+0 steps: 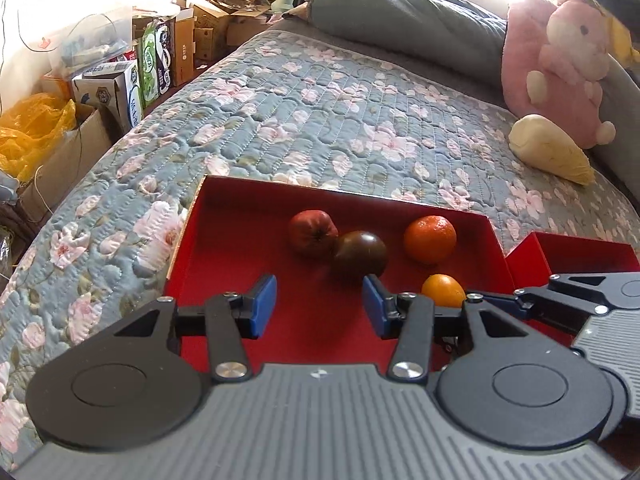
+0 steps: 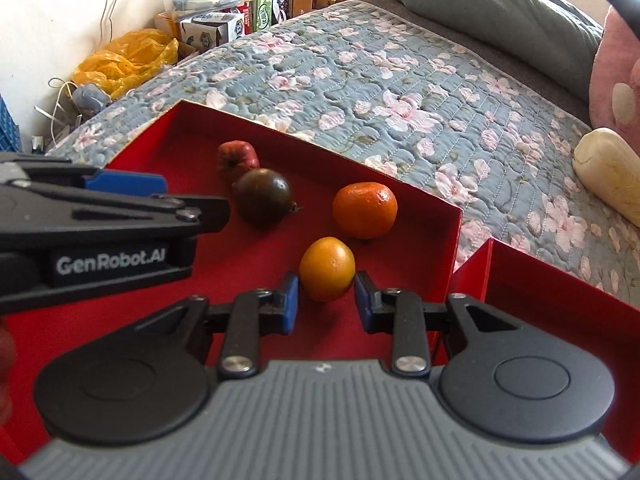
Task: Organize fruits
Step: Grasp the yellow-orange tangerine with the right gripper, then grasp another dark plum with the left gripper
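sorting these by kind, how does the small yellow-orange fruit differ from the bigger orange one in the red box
The small yellow-orange fruit is paler and egg-shaped; the bigger orange one is deeper orange, rounder and slightly dimpled. The small fruit sits between the open fingers of the right tool; the bigger one lies farther back, near the wall of the red box, with nothing around it. Both rest on the box floor.

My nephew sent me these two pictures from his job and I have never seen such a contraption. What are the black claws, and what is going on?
Each black claw is a hand-held tool a person squeezes, with a camera looking along its blue pads. One picture is from the left tool, the other from the right tool. A red tray lies on a flowered bed and holds four fruits. The right tool's pads sit either side of the small yellow-orange fruit, apparently not yet gripping. The left tool is open and empty.
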